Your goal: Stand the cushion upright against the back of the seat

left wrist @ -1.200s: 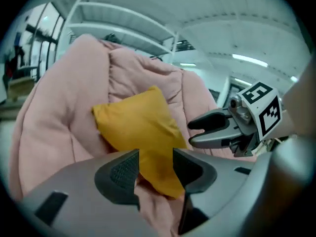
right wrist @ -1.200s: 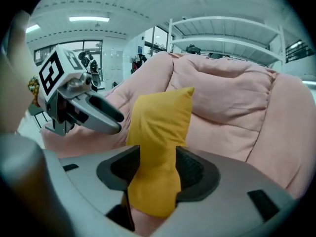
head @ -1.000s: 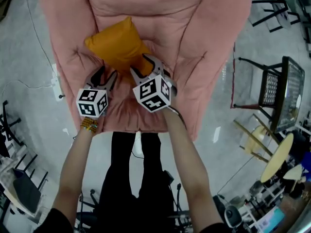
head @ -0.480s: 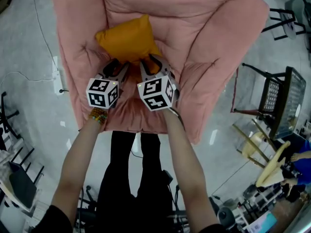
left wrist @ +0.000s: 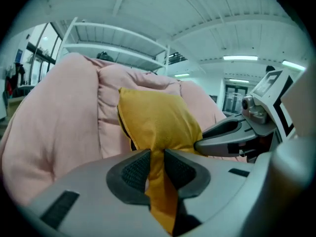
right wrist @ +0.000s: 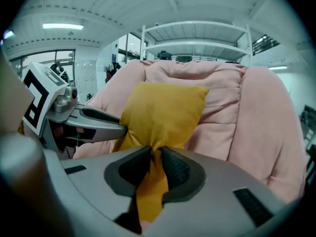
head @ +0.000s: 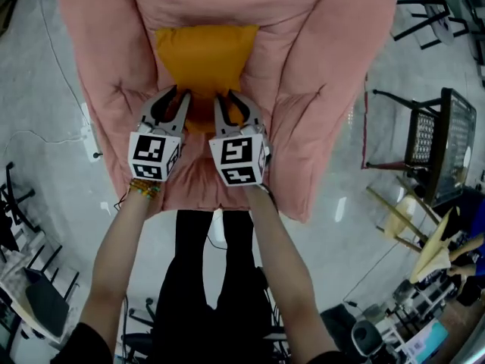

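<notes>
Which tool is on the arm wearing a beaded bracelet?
The left tool, at the head view's left: a beaded bracelet circles its wrist, while the wrist behind the right tool is bare. Both tools' jaws have just closed on the orange cushion.

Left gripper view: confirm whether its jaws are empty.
No: the left gripper, its jaws just closed further, pinches a fold of the orange cushion between its pads.
</notes>
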### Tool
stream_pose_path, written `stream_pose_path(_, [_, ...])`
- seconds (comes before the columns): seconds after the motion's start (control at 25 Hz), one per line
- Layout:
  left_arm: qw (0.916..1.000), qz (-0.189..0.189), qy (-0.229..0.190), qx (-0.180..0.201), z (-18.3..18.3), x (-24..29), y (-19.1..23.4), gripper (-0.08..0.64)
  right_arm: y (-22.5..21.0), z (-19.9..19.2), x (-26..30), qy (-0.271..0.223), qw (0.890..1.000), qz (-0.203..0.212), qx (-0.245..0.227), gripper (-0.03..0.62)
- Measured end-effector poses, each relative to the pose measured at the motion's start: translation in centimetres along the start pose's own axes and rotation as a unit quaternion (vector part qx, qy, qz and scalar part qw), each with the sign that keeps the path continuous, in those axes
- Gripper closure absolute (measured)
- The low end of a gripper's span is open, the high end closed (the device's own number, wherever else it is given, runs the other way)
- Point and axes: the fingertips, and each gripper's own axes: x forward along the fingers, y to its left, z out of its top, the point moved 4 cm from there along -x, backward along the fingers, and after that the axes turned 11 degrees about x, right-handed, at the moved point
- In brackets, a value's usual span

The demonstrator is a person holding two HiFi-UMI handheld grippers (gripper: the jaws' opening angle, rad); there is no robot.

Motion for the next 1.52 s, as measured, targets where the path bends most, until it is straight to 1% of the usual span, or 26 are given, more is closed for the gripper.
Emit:
stream_pose_path(0.08, [0.9998,-0.01,0.004,0.017,1.0,1.2,-0.2,0.466,-1.2,0.2,0.0,0.002,1.0,-0.012,0.025,0.507])
stream_pose_path(0.2, [0.9995,-0.017,0.026,0.012,0.8,2.8,-0.5,0.466,-2.3,-0.7,0.5,0.024,0.998,-0.019,0.046,0.507])
stream_pose_path(0.28, [0.9993,-0.013,0.035,0.008,0.4,3.5,-0.7,0.459,-2.8,-1.1,0.9,0.033,0.998,-0.017,0.046,0.504])
stream_pose_path(0.4, [0.9993,-0.005,0.035,0.011,0.8,3.9,-0.9,0.452,-3.4,-0.7,1.1,0.021,0.999,-0.014,0.031,0.482])
stream_pose_path(0.52, [0.9993,-0.005,0.032,0.02,0.9,3.4,-1.2,0.44,-3.5,-0.7,0.5,0.011,1.0,-0.011,0.016,0.463])
stream_pose_path(0.72, [0.999,-0.003,0.038,0.024,0.4,2.1,-1.3,0.436,-3.8,-1.5,-0.9,0.018,0.999,-0.013,0.031,0.459])
stream_pose_path(0.92, [0.9988,0.003,0.039,0.029,-0.2,0.1,-2.1,0.436,-3.3,-1.8,-2.6,0.01,1.0,-0.01,0.023,0.459])
stream_pose_path(1.04, [0.9986,0.0,0.042,0.034,-0.2,-1.3,-3.5,0.436,-2.8,-2.3,-4.2,0.009,1.0,-0.007,0.023,0.459])
stream_pose_path(1.16, [0.9984,-0.003,0.041,0.039,0.0,-3.1,-5.2,0.436,-2.3,-2.2,-6.5,-0.006,1.0,-0.004,0.018,0.459])
stream_pose_path(1.36, [0.9984,-0.009,0.03,0.047,2.1,-8.2,-9.2,0.436,-0.6,-2.3,-12.7,-0.017,1.0,0.007,0.012,0.46])
stream_pose_path(1.52, [0.9981,-0.011,0.005,0.06,5.9,-12.8,-12.4,0.436,0.7,-0.3,-18.5,-0.047,0.999,0.019,-0.002,0.46])
